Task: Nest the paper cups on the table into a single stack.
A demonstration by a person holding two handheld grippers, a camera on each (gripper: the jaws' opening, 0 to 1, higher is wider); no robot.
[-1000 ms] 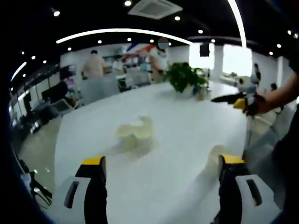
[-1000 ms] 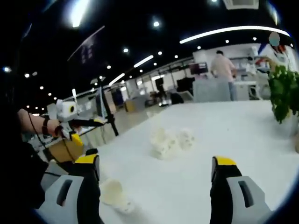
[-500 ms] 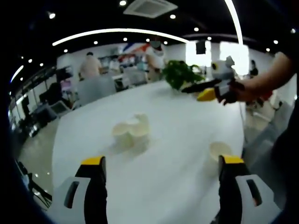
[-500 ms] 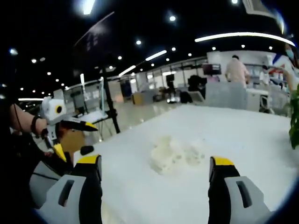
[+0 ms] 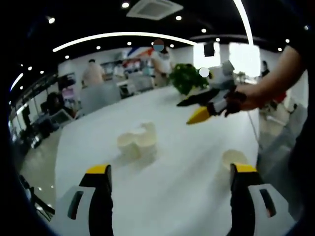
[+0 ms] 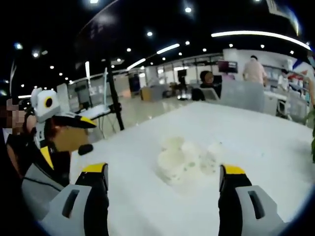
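Paper cups (image 5: 138,142) sit in a small huddle on the white surface (image 5: 172,187), ahead of the left claw (image 5: 170,172) and a little to its left side, well apart from its tips. They stand mouth-up and touching; whether anything lies inside them cannot be told. One more single cup (image 5: 233,158) stands just beyond the left claw's right-hand tip, its open mouth showing pale and blurred, contents not discernible. The left claw is released, its two yellow-tipped halves spread wide with nothing between them.

In the right gripper view the same huddle of cups (image 6: 184,160) lies ahead of the right claw (image 6: 162,169), roughly centred between its halves but farther out on the surface (image 6: 147,206). The right claw is likewise spread wide and grasps nothing. Seen from the left gripper view, the right claw (image 5: 189,112) hangs above the surface beyond the cups, held in a hand (image 5: 243,101), its halves parted. A potted plant (image 5: 189,78) stands farther off.
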